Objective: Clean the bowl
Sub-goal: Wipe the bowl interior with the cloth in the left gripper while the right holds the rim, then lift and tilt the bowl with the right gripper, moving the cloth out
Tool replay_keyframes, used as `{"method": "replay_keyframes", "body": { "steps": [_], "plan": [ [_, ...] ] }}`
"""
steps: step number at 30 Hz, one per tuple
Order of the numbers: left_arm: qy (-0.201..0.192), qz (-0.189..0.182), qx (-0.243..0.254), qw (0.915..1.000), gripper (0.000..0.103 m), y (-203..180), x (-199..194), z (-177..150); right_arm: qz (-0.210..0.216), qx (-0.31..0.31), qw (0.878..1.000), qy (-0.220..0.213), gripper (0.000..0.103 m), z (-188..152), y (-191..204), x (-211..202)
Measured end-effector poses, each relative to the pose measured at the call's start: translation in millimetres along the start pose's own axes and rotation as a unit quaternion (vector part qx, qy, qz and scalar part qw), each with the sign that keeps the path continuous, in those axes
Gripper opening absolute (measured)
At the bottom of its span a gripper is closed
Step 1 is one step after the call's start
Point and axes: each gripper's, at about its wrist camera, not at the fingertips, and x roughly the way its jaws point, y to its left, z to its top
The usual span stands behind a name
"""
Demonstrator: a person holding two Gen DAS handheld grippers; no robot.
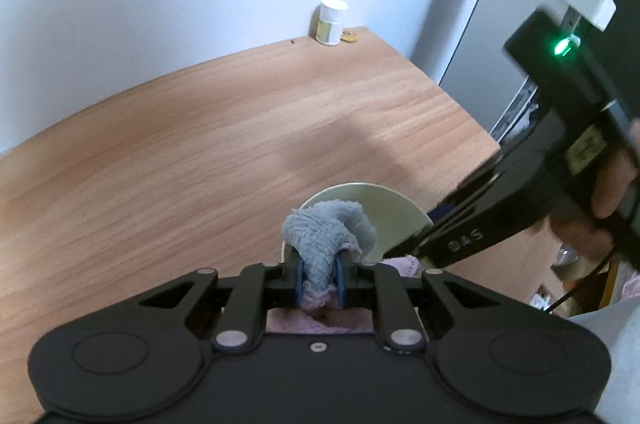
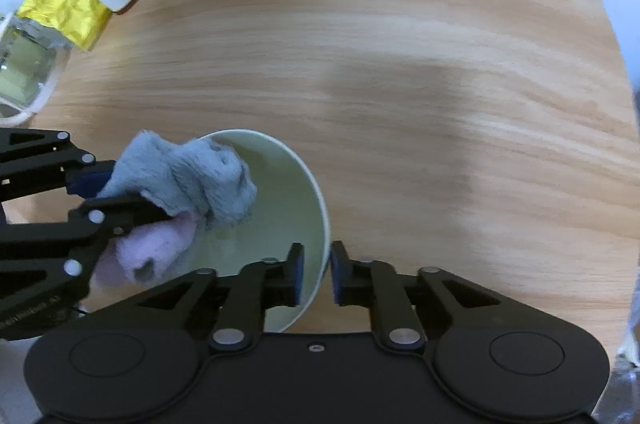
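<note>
My right gripper pinches bowl rim between fingers, bowl tipped above table. My left gripper squeezes blue-pink cloth tight; cloth bunch sits past fingertips, inside bowl.

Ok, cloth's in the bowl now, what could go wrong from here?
The right gripper pinches only the bowl rim's thin wall, so hard wiping could twist it loose. The bowl is tilted, so it may roll onto the table. The cloth bunches in the left gripper and might slip out.
</note>
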Motion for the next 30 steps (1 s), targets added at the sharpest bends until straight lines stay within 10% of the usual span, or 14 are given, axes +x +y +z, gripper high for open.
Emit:
{"method": "replay_keyframes", "body": {
  "steps": [18,23,30],
  "plan": [
    [-0.011,-0.009,-0.085,0.9963,0.016,46.0,-5.8,-1.7,0.025,0.032,0.999,-0.030,0.033,-3.4,-1.3,23.2],
    [-0.010,-0.009,-0.098,0.9951,0.017,57.4,-4.5,-3.9,0.048,0.050,0.997,-0.030,0.014,0.8,-7.5,21.8],
    [-0.022,-0.016,-0.122,0.9921,0.017,72.4,-9.4,-5.6,0.072,0.109,0.991,-0.016,0.013,-2.9,-21.7,20.0]
  ]
}}
